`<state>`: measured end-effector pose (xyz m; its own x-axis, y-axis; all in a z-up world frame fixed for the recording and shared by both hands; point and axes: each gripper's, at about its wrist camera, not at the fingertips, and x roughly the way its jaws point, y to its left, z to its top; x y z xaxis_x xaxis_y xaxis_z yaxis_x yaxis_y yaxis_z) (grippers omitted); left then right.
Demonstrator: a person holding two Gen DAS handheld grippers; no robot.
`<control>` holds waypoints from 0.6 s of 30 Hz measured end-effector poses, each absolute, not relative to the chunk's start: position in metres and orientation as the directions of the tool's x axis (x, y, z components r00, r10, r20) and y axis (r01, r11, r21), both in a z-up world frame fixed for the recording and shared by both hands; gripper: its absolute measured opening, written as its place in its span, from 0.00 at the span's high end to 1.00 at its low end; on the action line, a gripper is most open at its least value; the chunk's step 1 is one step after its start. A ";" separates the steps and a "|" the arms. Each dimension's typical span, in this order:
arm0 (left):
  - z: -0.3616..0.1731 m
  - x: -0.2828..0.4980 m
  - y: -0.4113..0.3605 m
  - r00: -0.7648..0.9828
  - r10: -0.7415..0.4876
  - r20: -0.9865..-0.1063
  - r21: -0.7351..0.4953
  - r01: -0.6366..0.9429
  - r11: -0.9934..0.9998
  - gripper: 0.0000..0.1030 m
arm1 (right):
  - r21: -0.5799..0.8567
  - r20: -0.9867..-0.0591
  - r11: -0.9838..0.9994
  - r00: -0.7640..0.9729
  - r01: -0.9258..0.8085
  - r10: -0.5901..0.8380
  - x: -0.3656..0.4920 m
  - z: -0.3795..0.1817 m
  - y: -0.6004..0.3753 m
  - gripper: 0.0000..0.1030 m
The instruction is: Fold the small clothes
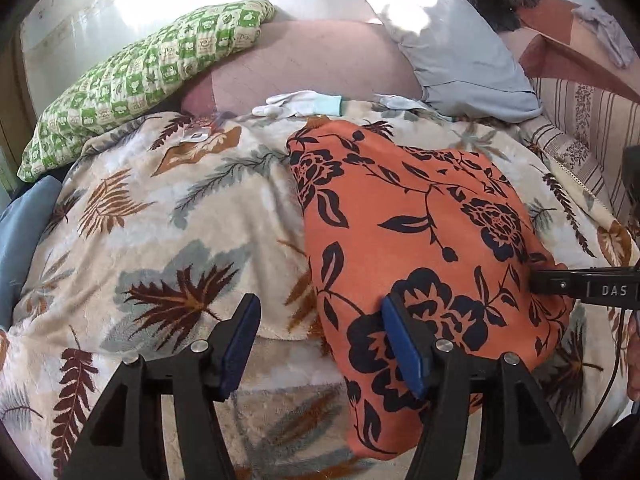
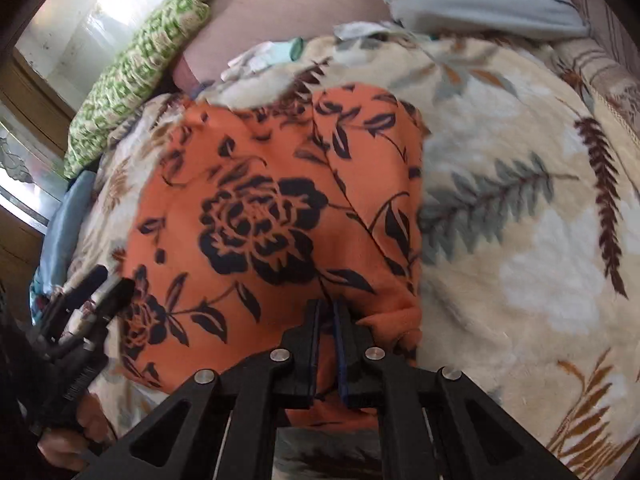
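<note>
We see orange cloth (image 1: 424,240) folded on leaf blanket (image 1: 160,220). Left gripper (image 1: 320,344) tilted down at cloth's left edge, fingers apart, nothing pinched. Right gripper (image 2: 328,320) tilted down, fingers clamped on cloth's near edge.

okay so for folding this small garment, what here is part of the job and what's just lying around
Part of the job: orange floral garment, left gripper, right gripper.

Lying about: white glove, green checked pillow, grey pillow, leaf-print blanket.
</note>
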<state>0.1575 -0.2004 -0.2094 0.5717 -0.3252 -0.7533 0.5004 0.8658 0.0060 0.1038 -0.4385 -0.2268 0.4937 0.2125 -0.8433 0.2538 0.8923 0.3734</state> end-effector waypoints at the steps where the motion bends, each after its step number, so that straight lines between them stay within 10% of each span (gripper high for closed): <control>1: -0.207 0.159 -0.201 0.574 -0.327 -0.751 0.011 0.505 0.863 0.38 | 0.401 -0.834 0.879 0.500 0.257 0.234 0.100 -0.227 -0.444 0.91; 18: -0.220 0.282 -0.284 0.595 -0.170 -0.786 0.181 0.484 0.856 0.35 | 0.497 -0.752 0.855 0.564 0.147 0.340 0.212 -0.208 -0.461 0.90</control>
<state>0.2818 -0.2840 -0.2202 0.5945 -0.1703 -0.7858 0.4844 0.8559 0.1810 0.2123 -0.4615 -0.2078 0.5642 0.3399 -0.7525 0.1474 0.8553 0.4968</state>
